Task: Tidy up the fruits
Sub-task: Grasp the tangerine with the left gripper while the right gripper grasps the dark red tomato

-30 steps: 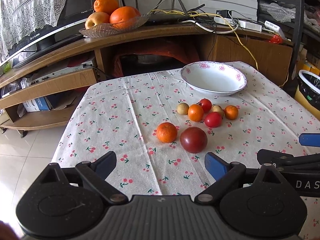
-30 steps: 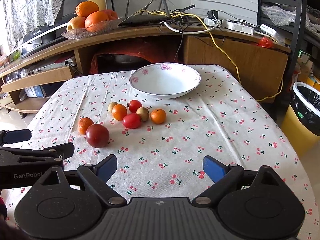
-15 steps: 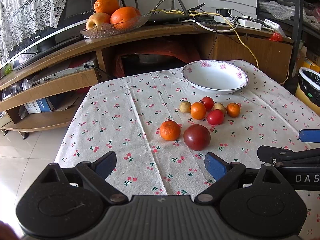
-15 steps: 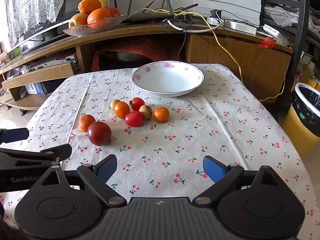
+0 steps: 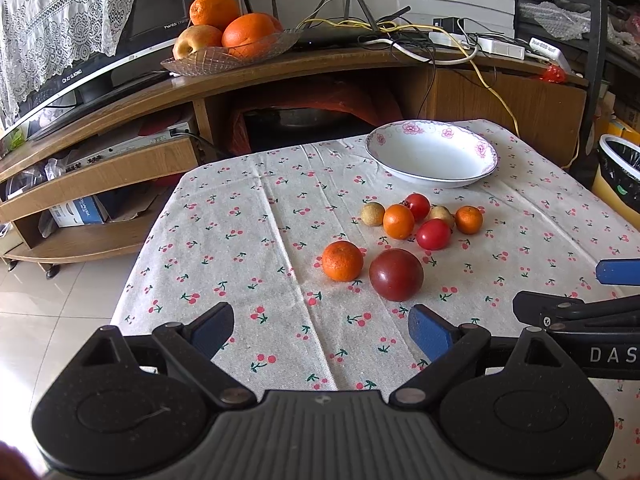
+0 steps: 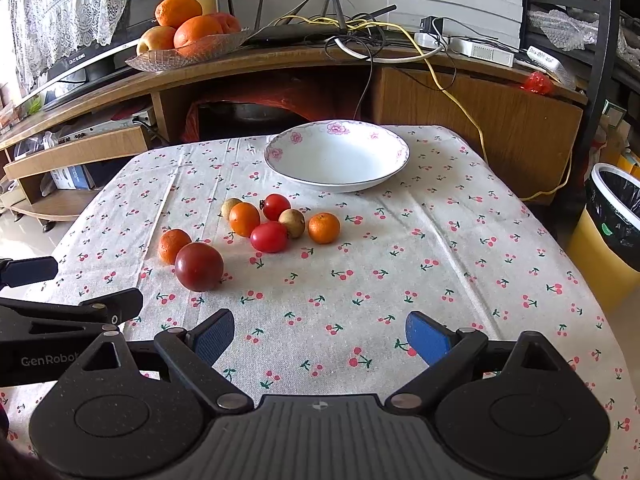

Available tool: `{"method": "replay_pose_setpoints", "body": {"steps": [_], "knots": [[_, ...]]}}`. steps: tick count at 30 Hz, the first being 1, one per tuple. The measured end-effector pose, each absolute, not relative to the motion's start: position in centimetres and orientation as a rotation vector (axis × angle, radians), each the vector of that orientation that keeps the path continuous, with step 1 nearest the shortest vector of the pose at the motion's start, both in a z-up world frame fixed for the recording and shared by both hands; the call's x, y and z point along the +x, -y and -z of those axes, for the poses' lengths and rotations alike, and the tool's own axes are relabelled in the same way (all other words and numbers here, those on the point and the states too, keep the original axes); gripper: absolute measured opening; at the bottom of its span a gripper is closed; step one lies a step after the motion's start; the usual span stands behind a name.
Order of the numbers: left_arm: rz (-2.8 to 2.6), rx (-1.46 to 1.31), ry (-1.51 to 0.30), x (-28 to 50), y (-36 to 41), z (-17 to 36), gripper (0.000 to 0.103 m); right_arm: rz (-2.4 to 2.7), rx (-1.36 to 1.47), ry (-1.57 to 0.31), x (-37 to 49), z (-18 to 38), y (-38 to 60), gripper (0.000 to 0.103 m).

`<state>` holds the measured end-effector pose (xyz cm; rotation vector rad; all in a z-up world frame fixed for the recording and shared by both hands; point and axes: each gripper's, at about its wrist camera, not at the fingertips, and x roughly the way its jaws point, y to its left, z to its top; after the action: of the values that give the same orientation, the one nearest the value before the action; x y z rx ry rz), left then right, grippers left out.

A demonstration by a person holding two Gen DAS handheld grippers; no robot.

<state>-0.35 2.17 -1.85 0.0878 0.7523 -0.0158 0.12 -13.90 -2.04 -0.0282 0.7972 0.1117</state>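
Looking through the left wrist view first, I see the fruit sitting lower and larger than it did a second ago, so my left gripper [image 5: 320, 330] has crept forward over the bench [image 5: 248, 240]. Nothing is picked up yet; I judge this as the approach, with every fruit still loose on the cloth. The left gripper stands wide open and empty. The dark red plum [image 5: 396, 275] lies just ahead of it, slightly right of centre, nearest the right finger, and the mandarin [image 5: 342, 261] sits just beside the plum on its left. Farther on is the cluster of smaller fruit [image 5: 420, 218], and behind that the white bowl [image 5: 432, 155], which holds nothing. My right gripper's fingers [image 5: 576, 308] show at the right edge.

Turning to the right wrist view, the scene has also slid down and grown a little, so my right gripper [image 6: 320, 336] has eased forward too. It is open and holds nothing. From here the plum [image 6: 199, 267] lies ahead and well to the left, touching or nearly touching the mandarin [image 6: 173, 245] behind it. The small cluster [image 6: 276, 222] is ahead, left of centre, and the bowl [image 6: 337, 156] lies almost straight ahead beyond it. I judge the left gripper better placed for the plum.
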Motion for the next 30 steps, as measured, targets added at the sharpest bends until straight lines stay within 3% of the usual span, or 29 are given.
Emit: {"method": "replay_pose_setpoints", "body": {"steps": [16, 22, 28, 30], "knots": [[-0.003, 0.174, -0.747, 1.0, -4.6, 2.3, 0.095, -0.367, -0.075, -0.830, 3.3, 2.4, 11.5, 0.080], [-0.021, 0.197, -0.764, 1.8, -5.7, 3.1, 0.095, -0.496, -0.101, -0.862, 6.0, 3.2, 9.9, 0.071], [-0.003, 0.178, -0.779, 2.7, -5.9, 3.6, 0.095, -0.571, -0.105, -0.909, 7.7, 4.5, 8.3, 0.056], [0.006, 0.185, -0.777, 3.0, -5.7, 3.6, 0.095, -0.577, -0.120, -0.930, 8.0, 5.1, 8.0, 0.040]]}}
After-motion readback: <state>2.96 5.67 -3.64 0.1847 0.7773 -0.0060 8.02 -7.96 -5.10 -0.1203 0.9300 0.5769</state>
